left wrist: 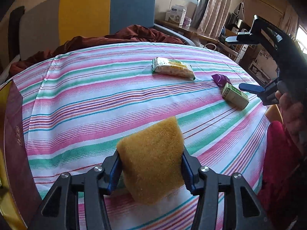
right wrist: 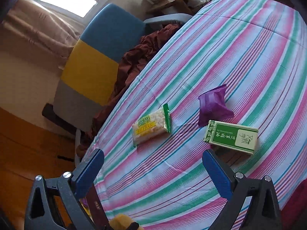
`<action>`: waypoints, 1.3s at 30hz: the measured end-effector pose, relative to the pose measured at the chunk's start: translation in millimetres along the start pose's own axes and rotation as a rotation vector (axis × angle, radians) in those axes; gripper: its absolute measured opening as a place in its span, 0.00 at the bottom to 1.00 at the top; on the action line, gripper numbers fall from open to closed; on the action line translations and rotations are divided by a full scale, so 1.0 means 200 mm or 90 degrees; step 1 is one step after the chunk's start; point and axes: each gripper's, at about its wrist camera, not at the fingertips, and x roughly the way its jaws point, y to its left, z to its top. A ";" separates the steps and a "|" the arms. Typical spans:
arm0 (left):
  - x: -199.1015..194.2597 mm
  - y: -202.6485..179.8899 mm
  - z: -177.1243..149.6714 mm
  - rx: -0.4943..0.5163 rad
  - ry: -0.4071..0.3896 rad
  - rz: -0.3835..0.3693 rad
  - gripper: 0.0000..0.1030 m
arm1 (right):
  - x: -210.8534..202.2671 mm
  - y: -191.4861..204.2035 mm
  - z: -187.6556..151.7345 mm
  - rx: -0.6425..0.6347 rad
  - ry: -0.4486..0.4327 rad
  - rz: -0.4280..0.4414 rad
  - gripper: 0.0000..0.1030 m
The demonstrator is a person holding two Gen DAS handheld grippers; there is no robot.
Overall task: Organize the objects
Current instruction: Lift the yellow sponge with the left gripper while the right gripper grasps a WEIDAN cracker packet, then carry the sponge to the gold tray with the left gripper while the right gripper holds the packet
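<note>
The left gripper [left wrist: 151, 169] pinches a yellow sponge [left wrist: 153, 163] above the striped cloth [left wrist: 96, 99], near a dark red box [left wrist: 15, 143] at the left edge; its contents are hidden. The right gripper [right wrist: 153, 172] stands spread over bare cloth, short of the snack packet [right wrist: 151, 128], purple wrapper [right wrist: 213, 105] and green carton [right wrist: 232, 136].

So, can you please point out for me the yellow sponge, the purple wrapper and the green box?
yellow sponge [left wrist: 153, 159]: left wrist view, middle of its fuzzy front face.
purple wrapper [right wrist: 213, 105]: right wrist view, centre of the foil.
green box [right wrist: 231, 135]: right wrist view, middle of its printed top face.
</note>
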 end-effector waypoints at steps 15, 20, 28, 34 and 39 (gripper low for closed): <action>0.06 0.04 0.01 -0.013 -0.046 -0.033 0.51 | 0.22 0.28 -0.08 -0.283 0.075 -0.158 1.00; 0.07 0.05 0.00 -0.021 -0.051 -0.044 0.52 | 0.43 0.42 0.00 -0.455 0.124 -0.205 1.00; 0.07 0.07 0.00 -0.038 -0.056 -0.067 0.53 | 0.78 0.49 0.05 -0.645 0.185 -0.276 1.00; 0.07 0.09 0.00 -0.047 -0.058 -0.080 0.53 | 0.90 0.42 0.09 -0.667 0.221 -0.295 0.99; 0.07 0.10 0.00 -0.050 -0.060 -0.085 0.53 | 0.81 0.39 0.08 -0.570 0.232 -0.244 0.48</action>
